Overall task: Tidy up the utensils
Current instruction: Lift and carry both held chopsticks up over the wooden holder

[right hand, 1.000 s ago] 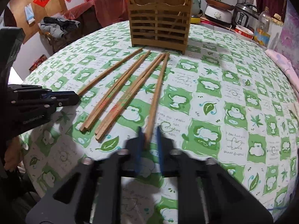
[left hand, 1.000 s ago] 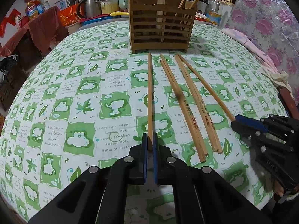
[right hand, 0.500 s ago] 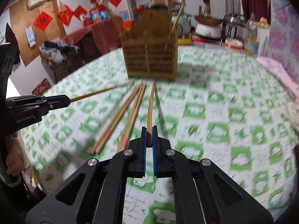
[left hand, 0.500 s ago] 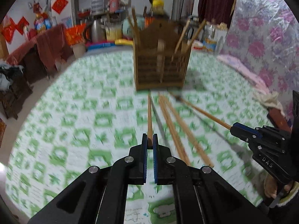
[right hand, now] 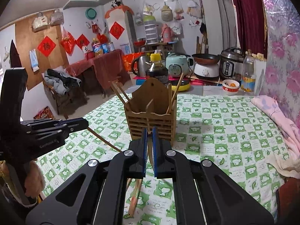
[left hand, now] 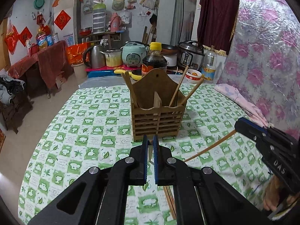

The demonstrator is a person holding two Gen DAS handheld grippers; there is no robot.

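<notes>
Left wrist view: left gripper (left hand: 150, 146) clamped on one chopstick (left hand: 150, 150). Right gripper (right hand: 149, 137) likewise pinching another chopstick (left hand: 210, 147), apparently lifted, before wooden holder (right hand: 150, 116).

I'm in a lived-in home, a combined kitchen and living room. My table (left hand: 90, 123) has a green-and-white printed cloth. Behind it a low bench holds a rice cooker (left hand: 133, 54), a steel kettle (left hand: 94, 56), a pressure cooker (left hand: 190, 55), a pot and a frying pan (right hand: 205, 57). A soy sauce bottle (left hand: 154, 61) stands nearby. Red paper decorations (right hand: 46, 46) hang on the walls, bags hang from hooks, clothes are heaped on a chair (right hand: 60, 83), and there is a floral drape at the right (left hand: 266, 60).
</notes>
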